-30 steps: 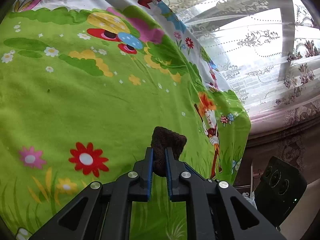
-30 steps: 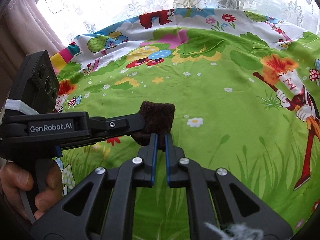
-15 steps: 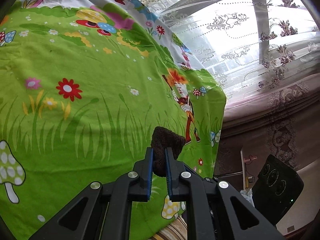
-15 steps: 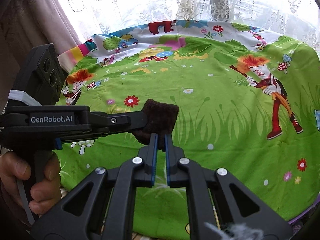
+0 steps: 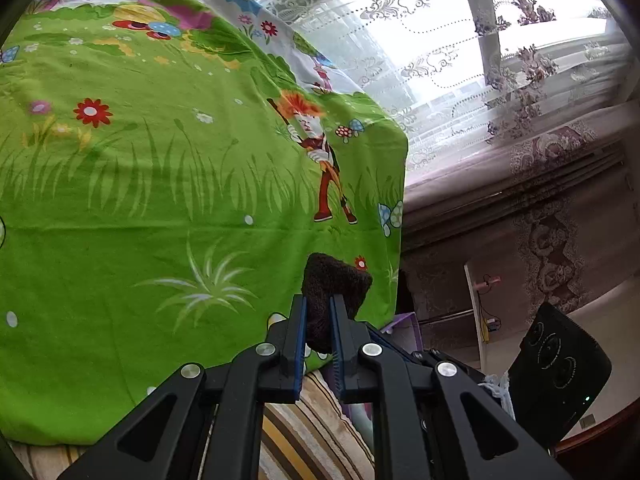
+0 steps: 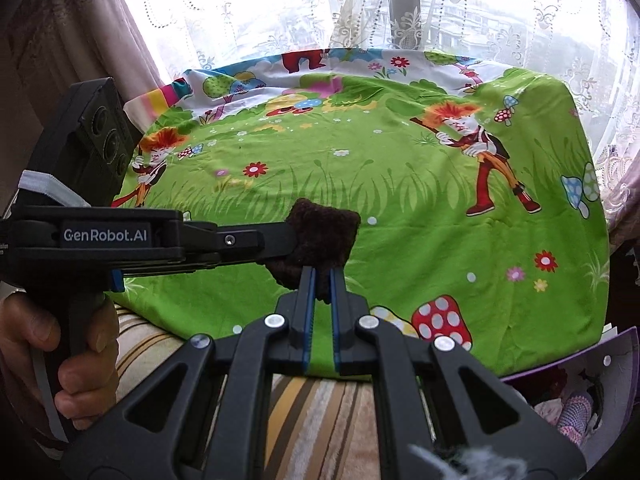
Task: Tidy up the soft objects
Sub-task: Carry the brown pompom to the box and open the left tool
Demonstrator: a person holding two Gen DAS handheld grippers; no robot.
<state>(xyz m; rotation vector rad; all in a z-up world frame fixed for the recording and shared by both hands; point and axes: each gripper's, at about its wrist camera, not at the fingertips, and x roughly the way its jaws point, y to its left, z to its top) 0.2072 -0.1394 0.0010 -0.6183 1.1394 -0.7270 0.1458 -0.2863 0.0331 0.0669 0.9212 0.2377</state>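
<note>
Bright lace curtains [image 6: 280,12] hang behind a bed with a big green cartoon sheet [image 6: 360,184] spread flat on it. Under the near edge of the sheet a striped blanket [image 6: 320,408] shows. Low on the right sits a purple box [image 6: 580,380] with soft knitted things in it.

Both grippers hold one small brown knit piece [image 6: 320,236] up in the air above the near edge of the sheet. The left gripper [image 5: 318,312] has its fingers nearly shut, pinching the side of the piece. The right gripper [image 6: 320,280] has its fingers shut tight on the bottom edge.

I think things could go wrong in a few ways. If the two hands pull apart, the knit could stretch or slip out of one pinch. Each grip only has a little bit of the edge, so a quick swing could shake it loose. Then it would drop on the sheet or the blanket, not in the box.
</note>
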